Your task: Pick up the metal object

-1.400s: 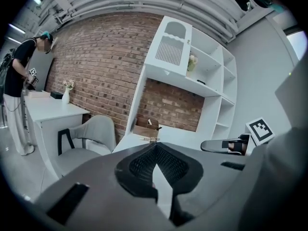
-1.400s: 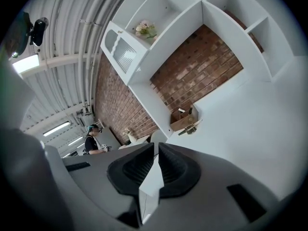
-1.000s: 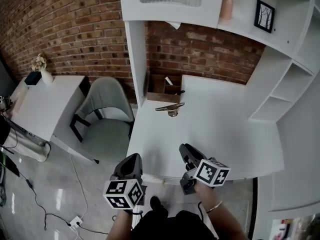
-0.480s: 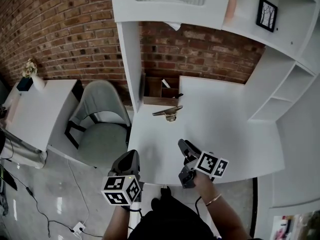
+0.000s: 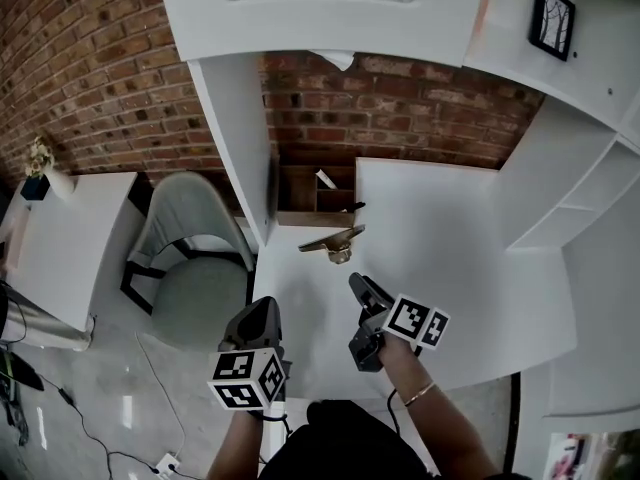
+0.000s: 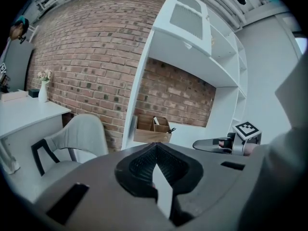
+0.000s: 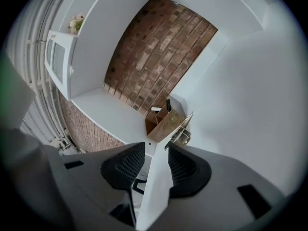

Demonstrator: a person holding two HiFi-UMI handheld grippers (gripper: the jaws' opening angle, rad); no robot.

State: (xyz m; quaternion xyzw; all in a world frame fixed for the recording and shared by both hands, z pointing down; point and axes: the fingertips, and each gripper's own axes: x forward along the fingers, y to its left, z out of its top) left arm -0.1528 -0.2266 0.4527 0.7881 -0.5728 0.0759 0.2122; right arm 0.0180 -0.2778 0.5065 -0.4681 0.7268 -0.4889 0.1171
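the metal object [image 5: 335, 243] lies on the white desk [image 5: 450, 258] just in front of the wooden box [image 5: 314, 196], apart from it and from everything else; the right gripper view shows it [image 7: 180, 129] straight ahead, on the near side of the box [image 7: 162, 122].

since a second ago the right gripper [image 5: 358, 286] has come forward over the desk edge toward the box, and its jaws are opening, now spread wide with only bare desk showing between them [image 7: 155, 150]. that reads as the set-up for a grasp: the claw is ready and lined up, but well short of the object, so the reach is yet to be made.

the left gripper [image 5: 264, 310] hangs further back from the box, off the desk's near edge, its jaws pressed together on nothing [image 6: 155, 146].

the object's form is hard to read: a slim bar over a small blocky foot, too small to say more. the left gripper view does not show it at all. the box's contents are only dark slivers.
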